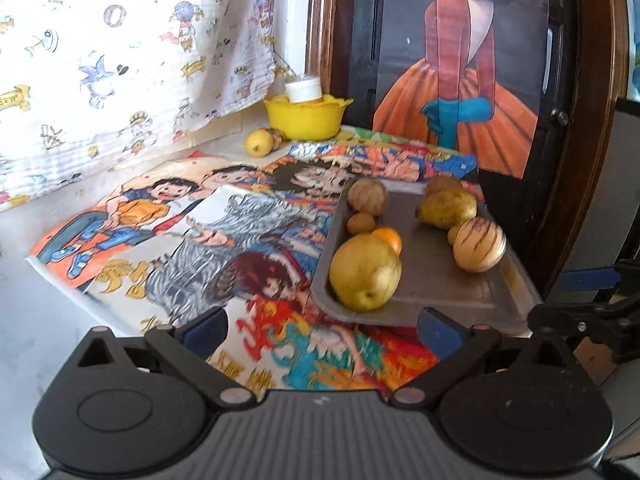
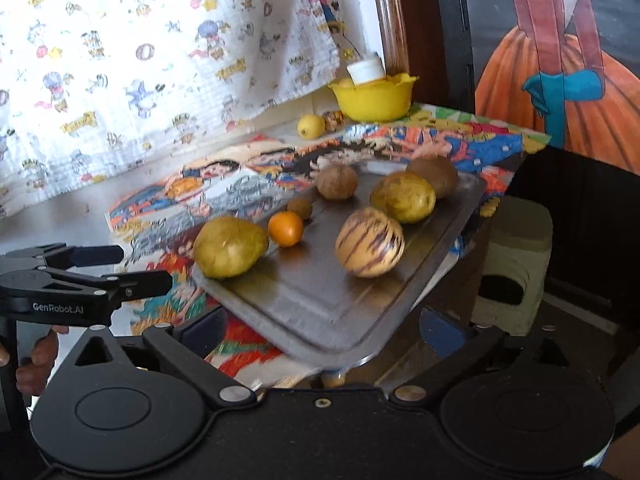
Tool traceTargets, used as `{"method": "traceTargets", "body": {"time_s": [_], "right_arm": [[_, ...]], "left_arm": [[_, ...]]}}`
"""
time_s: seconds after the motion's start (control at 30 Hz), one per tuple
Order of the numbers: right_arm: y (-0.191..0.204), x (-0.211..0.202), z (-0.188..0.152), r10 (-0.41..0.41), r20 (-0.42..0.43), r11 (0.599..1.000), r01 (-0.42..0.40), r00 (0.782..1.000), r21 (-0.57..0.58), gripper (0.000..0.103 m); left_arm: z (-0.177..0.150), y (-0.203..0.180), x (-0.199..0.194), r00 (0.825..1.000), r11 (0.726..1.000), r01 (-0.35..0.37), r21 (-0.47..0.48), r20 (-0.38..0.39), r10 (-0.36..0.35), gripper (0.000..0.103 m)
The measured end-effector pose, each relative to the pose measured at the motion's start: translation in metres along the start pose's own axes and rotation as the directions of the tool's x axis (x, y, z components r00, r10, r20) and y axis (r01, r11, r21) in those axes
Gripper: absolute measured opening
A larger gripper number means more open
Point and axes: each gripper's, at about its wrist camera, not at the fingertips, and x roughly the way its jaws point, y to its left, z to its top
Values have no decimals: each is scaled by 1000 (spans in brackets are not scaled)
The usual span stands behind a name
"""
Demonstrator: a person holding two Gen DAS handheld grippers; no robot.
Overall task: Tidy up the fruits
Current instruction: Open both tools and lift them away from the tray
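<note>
Both grippers (image 1: 320, 322) (image 2: 320, 326) gape empty before the tray (image 2: 320, 304), its long axis running away toward the bowl (image 2: 374, 100).

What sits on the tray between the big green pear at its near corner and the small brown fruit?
A small orange fruit sits between the pear and the brown fruit on the tray, clearest in the right wrist view.

We count seven fruits on the metal tray (image 2: 328, 312): two yellow-green pears (image 2: 230, 246), one striped melon (image 2: 369, 242), one small orange (image 2: 285, 229), three brown ones (image 2: 337, 181). Far back, one yellow bowl (image 2: 372, 98) and two loose fruits (image 2: 311, 125).
</note>
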Motion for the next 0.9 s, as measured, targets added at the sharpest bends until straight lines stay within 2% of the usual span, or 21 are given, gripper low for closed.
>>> {"method": "traceTargets", "body": {"time_s": [0.1,0.53,0.8,0.9], "right_arm": [[8,-2,-5,5,-23,1000,-5,1000,5,102],[39,-23,0,12,-37,998,-14,999,-58,102],[46,-28,14,1,-36,997,-4,999,-80,102],[48,-26,21,-3,-38,995,-1,999,-104,102]], "left_arm": [[-3,4,-2,999,999,-34,3,-34,34,103],[-3,26,-20,995,996,-86,25,-56,87,103],[10,36,-25,994,995,-98,31,-52,100,103],[17,39,-24,991,991,-125,49,-36,127,103]]}}
